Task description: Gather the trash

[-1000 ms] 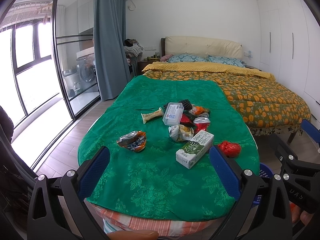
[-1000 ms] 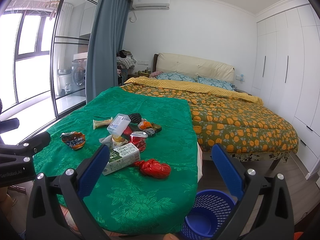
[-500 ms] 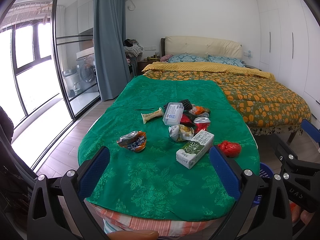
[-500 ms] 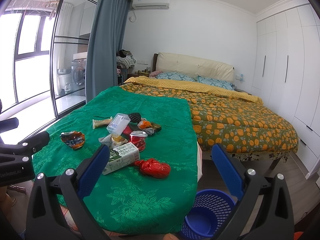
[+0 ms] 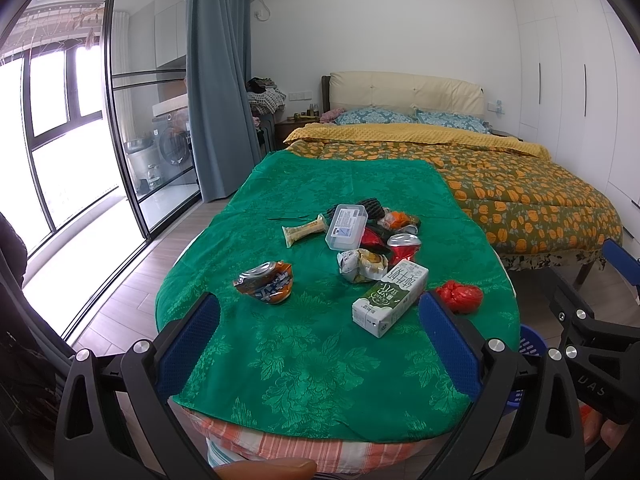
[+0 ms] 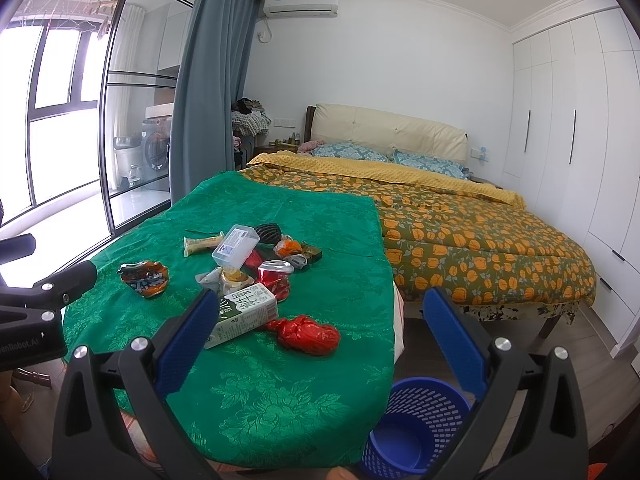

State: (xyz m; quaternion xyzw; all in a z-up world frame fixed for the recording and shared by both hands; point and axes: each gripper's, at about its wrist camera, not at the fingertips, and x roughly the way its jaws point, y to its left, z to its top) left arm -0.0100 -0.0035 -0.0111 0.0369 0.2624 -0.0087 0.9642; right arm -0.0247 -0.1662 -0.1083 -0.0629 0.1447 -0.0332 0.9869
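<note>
While both claws gape w/ nothing held, milk carton (image 6: 244,312) fronts can (image 6: 276,276) (crushed); blue bin (image 6: 416,428) beside table.

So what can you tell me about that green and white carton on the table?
The carton is a box-shaped drink pack, seemingly coated paperboard, white on top with dark printed characters and green along its side. It lies flat on the green cloth, angled, not upright, and looks undented. In the right wrist view the carton has its far end against a crumpled wrapper and a crushed red can, with a red bag close beside it; whether they touch is unclear. Neither gripper holds it.
</note>
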